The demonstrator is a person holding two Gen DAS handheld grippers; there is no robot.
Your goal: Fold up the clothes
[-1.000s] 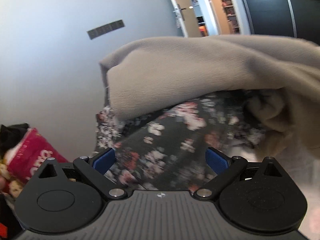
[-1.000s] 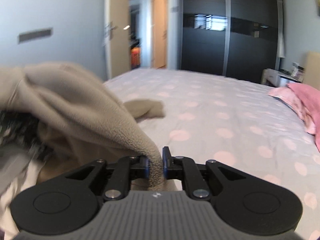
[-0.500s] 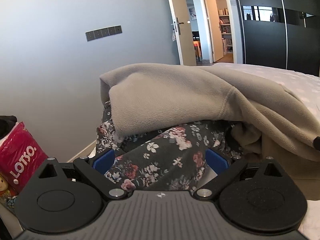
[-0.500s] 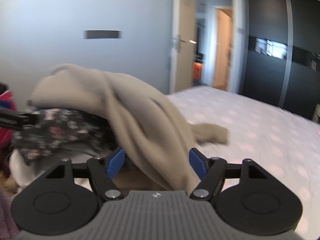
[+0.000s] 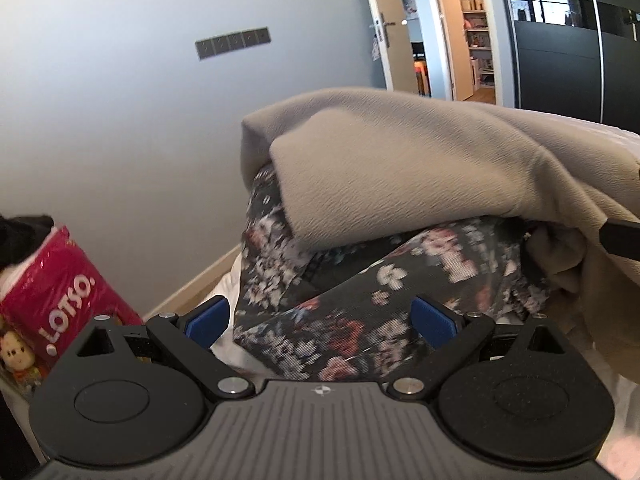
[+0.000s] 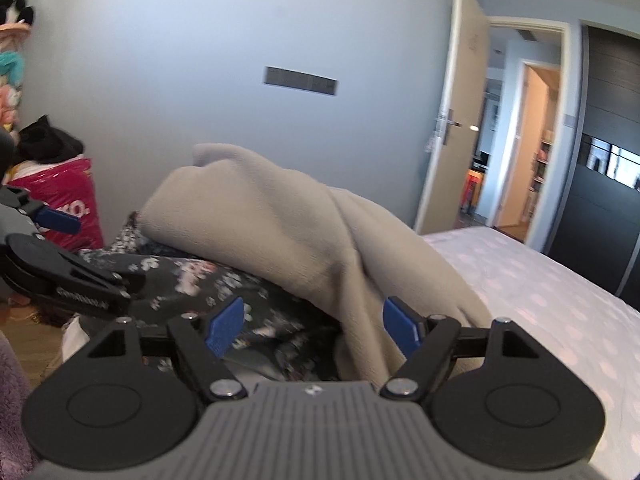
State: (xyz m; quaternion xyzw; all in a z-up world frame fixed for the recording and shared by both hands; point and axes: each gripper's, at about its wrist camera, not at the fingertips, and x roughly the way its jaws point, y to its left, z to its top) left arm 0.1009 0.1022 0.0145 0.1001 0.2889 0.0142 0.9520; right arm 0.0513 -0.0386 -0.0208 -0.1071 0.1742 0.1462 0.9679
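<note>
both tongs spread at the laundry heap, nothing picked yet

the task's things lie in one pile at the near edge of the bed: a beige fleece garment draped over the top, and under it a dark floral garment that spills out toward the cameras. neither piece is laid flat, so the step in hand looks like choosing and pulling one garment free, with folding proper not yet begun.

the left gripper has its blue pads wide apart, and the floral cloth sits in the gap between them without being pinched. the right gripper is likewise spread; a hanging fold of the fleece falls into its gap near the right-hand pad, but the jaws are not pressed on it. whether the cloth actually touches either pad is hard to say, since the fabric near the fingers is blurred.

in the right wrist view the left gripper shows at the left edge, close to the floral cloth. off to the side, against the wall, stands a red bag marked lotso, apart from the pile.

the next move most likely calls for one tong to close on an edge of the top fleece, lift it clear of the floral piece, and carry it onto the open spotted bedcover where it can be spread. taking the lower garment first would probably drag the fleece along.
</note>
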